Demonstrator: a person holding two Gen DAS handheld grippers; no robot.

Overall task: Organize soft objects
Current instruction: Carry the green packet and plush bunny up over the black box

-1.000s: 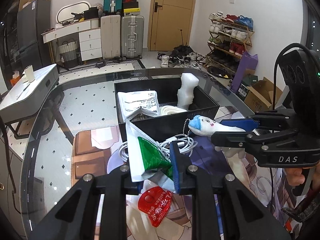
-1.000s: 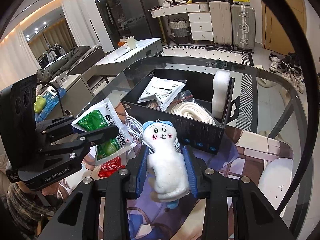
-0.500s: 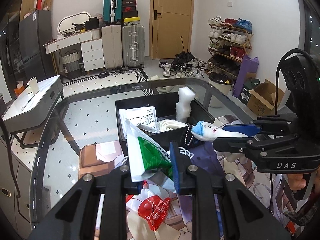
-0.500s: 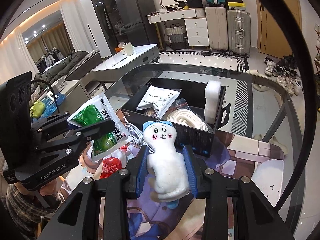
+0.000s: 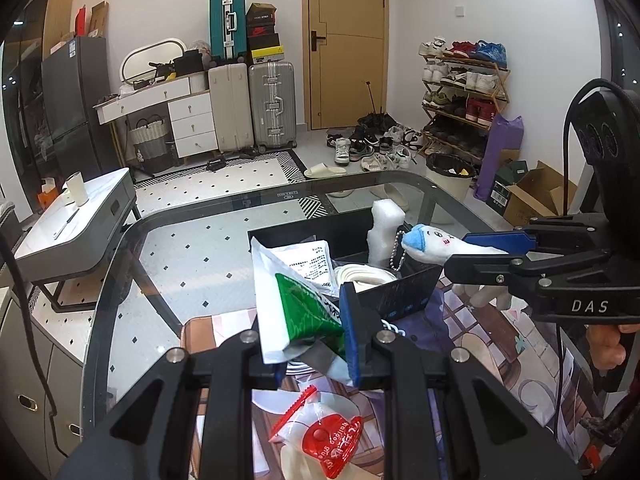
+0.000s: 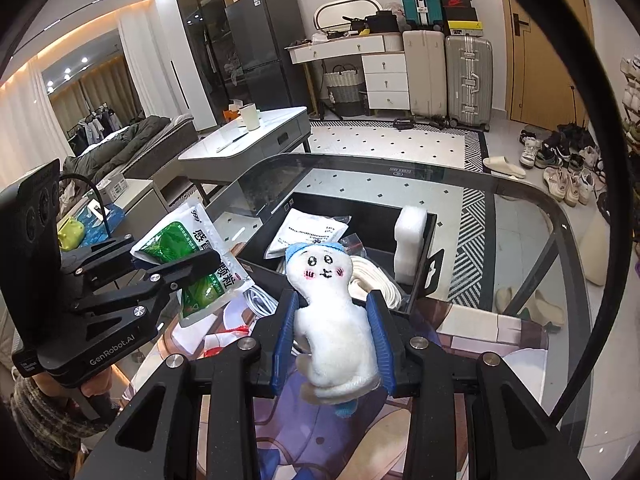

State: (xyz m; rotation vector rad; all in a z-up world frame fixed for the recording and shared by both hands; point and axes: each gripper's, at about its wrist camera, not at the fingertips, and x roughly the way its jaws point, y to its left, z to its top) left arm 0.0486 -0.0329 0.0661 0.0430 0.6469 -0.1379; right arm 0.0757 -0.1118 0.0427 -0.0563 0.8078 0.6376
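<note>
My left gripper [image 5: 308,336] is shut on a green and white sachet [image 5: 294,306], held above the table in front of the black box [image 5: 408,288]. The sachet also shows in the right wrist view [image 6: 192,256]. My right gripper [image 6: 332,332] is shut on a white plush toy [image 6: 332,320] with a blue cap and a bead chain, held upright above the table near the box [image 6: 428,256]. The plush also shows in the left wrist view [image 5: 436,244]. The box holds a white printed packet [image 6: 308,230], coiled white cord [image 6: 372,280] and a white foam block [image 6: 410,248].
A red and clear packet [image 5: 328,436] lies on the printed mat [image 5: 472,344] below my left gripper. A white cable [image 6: 260,298] lies in front of the box. The glass table's rim [image 5: 120,240] curves around the left and far side.
Both grippers have risen with their loads. The box and the red packet now sit lower and farther away in both views.
</note>
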